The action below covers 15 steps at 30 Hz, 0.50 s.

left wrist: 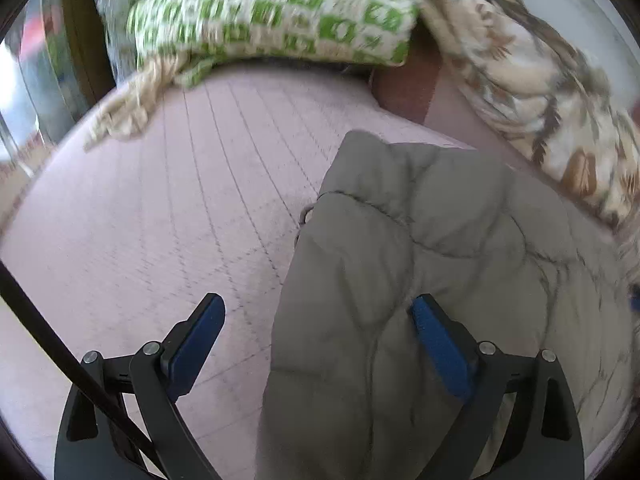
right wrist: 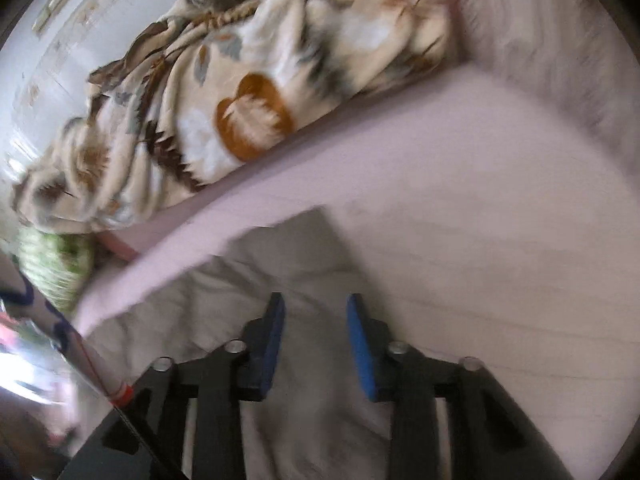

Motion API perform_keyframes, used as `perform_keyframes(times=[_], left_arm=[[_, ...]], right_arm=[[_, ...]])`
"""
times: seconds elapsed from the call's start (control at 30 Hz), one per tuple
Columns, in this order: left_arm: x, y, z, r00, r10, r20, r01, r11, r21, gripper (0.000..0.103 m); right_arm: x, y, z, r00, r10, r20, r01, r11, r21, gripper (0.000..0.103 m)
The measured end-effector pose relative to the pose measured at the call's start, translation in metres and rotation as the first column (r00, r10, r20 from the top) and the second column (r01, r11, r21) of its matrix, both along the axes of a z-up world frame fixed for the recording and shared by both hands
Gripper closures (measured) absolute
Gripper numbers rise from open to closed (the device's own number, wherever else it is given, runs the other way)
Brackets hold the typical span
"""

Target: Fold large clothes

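Observation:
A grey-olive quilted jacket (left wrist: 420, 260) lies folded on the pink quilted bed cover (left wrist: 160, 200). My left gripper (left wrist: 316, 308) hangs over the jacket's left edge with its blue pads wide apart: one finger is over the bed, the other over the jacket, and nothing is gripped. In the blurred right wrist view, the jacket (right wrist: 280, 264) lies below my right gripper (right wrist: 316, 304). That gripper's blue pads stand a little apart. Grey fabric shows beneath the gap, but none is pinched between the pads.
A green-and-white patterned pillow (left wrist: 272, 12) lies at the far end of the bed. A cream blanket with brown leaf print (left wrist: 540, 92) is bunched along the wall side (right wrist: 240, 92). Bare pink cover (right wrist: 480, 200) stretches right of the jacket. The bed edge curves at the left.

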State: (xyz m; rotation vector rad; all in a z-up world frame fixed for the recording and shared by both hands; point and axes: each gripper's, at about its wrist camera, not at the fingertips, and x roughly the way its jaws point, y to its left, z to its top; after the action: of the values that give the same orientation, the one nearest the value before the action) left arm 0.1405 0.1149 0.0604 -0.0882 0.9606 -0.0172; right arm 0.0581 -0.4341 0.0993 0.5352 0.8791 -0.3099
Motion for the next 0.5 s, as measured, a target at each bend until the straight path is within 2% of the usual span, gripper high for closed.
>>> perform_keyframes(times=[0.1,0.13,0.2,0.27,0.37,0.4,0.5], left_arm=[[-0.024,-0.005,0.022,0.998,-0.026,0.061,0.025,1.0,0.013,0.008],[-0.034,-0.007,0.029,0.996,-0.033,0.08,0.032,0.999,0.017,0.008],[-0.054,-0.01,0.041,0.992,-0.052,0.116,0.051,0.999,0.01,0.008],[-0.072,-0.017,0.046,0.989,-0.063,0.13,0.061,0.998,0.02,0.008],[-0.094,-0.026,0.05,0.985,-0.076,0.156,0.07,0.997,0.045,0.008],[-0.104,-0.029,0.054,0.982,-0.073,0.175,0.061,0.996,0.072,0.008],[-0.136,-0.034,0.069,0.964,-0.05,0.262,0.01,0.988,0.152,0.008]], right_arm=[[-0.042,0.016,0.021,0.996,0.07,0.063,-0.065,0.995,-0.073,0.052],[-0.055,0.023,0.025,0.994,0.087,0.071,-0.081,0.993,-0.085,0.051],[-0.084,0.041,0.026,0.99,0.117,0.083,-0.107,0.988,-0.114,0.043],[-0.101,0.053,0.013,0.989,0.131,0.066,-0.121,0.984,-0.131,0.04],[-0.102,0.057,-0.02,0.991,0.131,-0.012,-0.132,0.98,-0.152,0.038],[-0.102,0.056,-0.027,0.991,0.13,-0.014,-0.131,0.98,-0.15,0.038],[-0.113,0.059,-0.021,0.994,0.108,0.007,-0.105,0.976,-0.191,0.037]])
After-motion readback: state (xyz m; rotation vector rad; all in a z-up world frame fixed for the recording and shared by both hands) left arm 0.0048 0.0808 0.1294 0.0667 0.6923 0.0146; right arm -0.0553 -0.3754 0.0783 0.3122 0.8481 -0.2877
